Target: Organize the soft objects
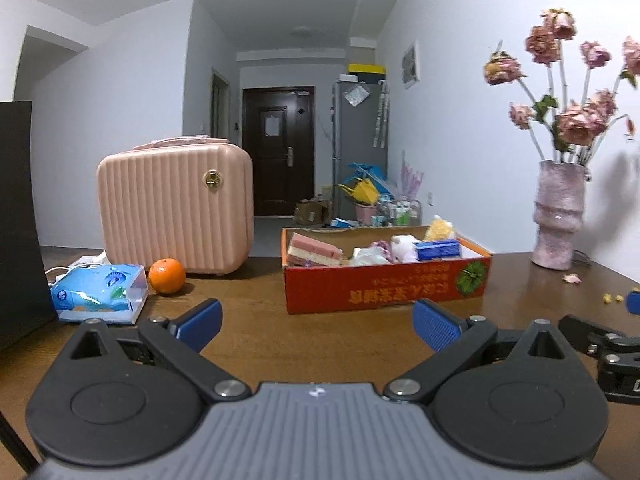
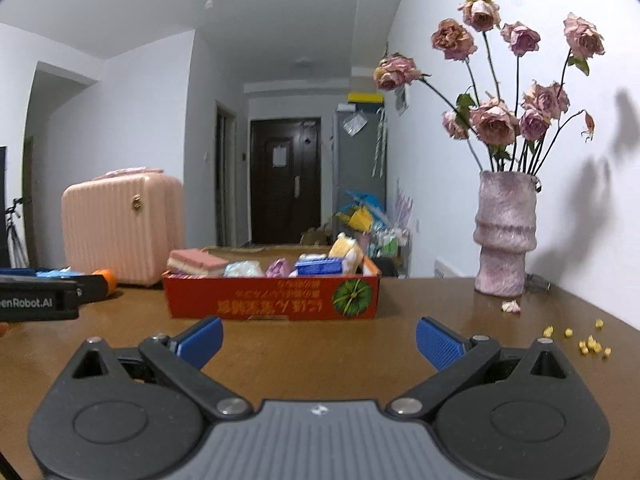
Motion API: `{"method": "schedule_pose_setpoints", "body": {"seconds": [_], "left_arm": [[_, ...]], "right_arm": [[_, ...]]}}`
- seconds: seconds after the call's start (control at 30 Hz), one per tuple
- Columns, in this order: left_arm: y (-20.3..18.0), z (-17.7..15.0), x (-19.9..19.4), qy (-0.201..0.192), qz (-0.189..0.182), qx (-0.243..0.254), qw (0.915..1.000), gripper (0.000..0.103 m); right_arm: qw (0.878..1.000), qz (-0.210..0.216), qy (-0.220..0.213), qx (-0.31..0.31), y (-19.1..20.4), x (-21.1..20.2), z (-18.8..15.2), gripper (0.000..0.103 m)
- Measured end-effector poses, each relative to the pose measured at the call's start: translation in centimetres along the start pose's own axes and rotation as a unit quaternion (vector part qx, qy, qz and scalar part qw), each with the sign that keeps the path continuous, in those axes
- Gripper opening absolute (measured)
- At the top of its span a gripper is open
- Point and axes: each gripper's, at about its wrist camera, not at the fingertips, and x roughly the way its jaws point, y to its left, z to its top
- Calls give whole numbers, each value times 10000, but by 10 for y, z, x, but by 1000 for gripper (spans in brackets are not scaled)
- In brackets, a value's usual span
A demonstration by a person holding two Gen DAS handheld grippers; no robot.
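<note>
A red cardboard box [image 1: 384,286] [image 2: 272,298] stands on the brown table, holding several soft items: a pink and white sponge [image 1: 314,250] [image 2: 196,263], a blue pack [image 1: 438,249] [image 2: 319,266], a white plush [image 1: 404,245] and a yellow sponge [image 2: 345,249]. A blue tissue pack [image 1: 98,292] lies at the left beside an orange [image 1: 167,276]. My left gripper [image 1: 318,324] is open and empty, a short way in front of the box. My right gripper [image 2: 319,338] is open too, nothing between its blue fingers, facing the box.
A pink ribbed case [image 1: 176,208] [image 2: 122,228] stands behind the orange. A pink vase of dried roses [image 1: 558,216] [image 2: 505,232] sits at the right by the wall. Yellow crumbs [image 2: 590,344] and a petal [image 2: 511,306] lie on the table. A dark panel [image 1: 18,220] rises at far left.
</note>
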Motion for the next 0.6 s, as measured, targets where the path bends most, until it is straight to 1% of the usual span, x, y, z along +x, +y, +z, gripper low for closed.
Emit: {"method": "schedule_pose_setpoints", "body": {"seconds": [0.07,0.13,0.23,0.33,0.47,0.6], "left_arm": [[1,1,-15,77,-134,1,9999,103],[4,2,-32,111,-258,-20,9996,103],[9,3,-55,79,-308,-26,9995,103],[12,2,-77,79,-281,71,9995,103],[19,-1,-100,240,-250,108,9993,103],[25,-5,-116,338,-162,108,9992,103]], "right_arm": [[9999,75,112,4,3,-12,2,103],[9999,106,112,4,7,-27,4,103],[9996,214,181,18,14,-51,10,103],[9996,185,182,-130,24,-77,18,103],[9994,182,57,-282,33,-110,29,103],[9993,157,24,-331,38,-134,33,103]]}}
